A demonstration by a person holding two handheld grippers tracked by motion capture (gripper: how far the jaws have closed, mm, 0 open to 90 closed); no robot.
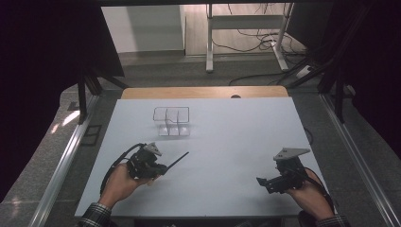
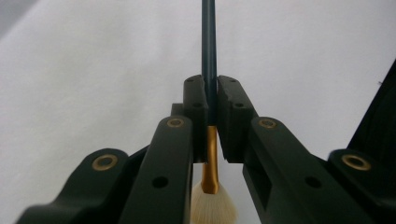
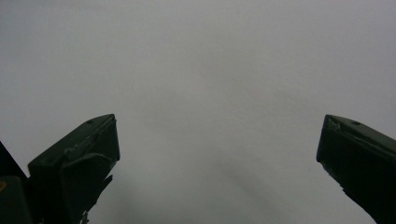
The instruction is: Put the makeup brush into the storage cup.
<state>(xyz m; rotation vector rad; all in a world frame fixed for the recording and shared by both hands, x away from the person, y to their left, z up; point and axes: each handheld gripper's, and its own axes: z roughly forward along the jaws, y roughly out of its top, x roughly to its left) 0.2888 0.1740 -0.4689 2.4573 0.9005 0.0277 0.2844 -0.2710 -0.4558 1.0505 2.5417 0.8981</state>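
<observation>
Clamping my left gripper [image 2: 211, 116] on the brush [image 2: 209, 70], whose gold ferrule and pale bristles its own view reveals, nearer me than the clear organizer [image 1: 171, 121]; my right gripper [image 3: 217, 140] gapes apart.

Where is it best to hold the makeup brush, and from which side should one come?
On the thin dark handle just beyond the gold ferrule of the makeup brush, with a pad on each side across its long axis. The left hand-held gripper is shut on it this way: the narrow straight handle fits between flat pads, and the soft bristles stay free.
</observation>
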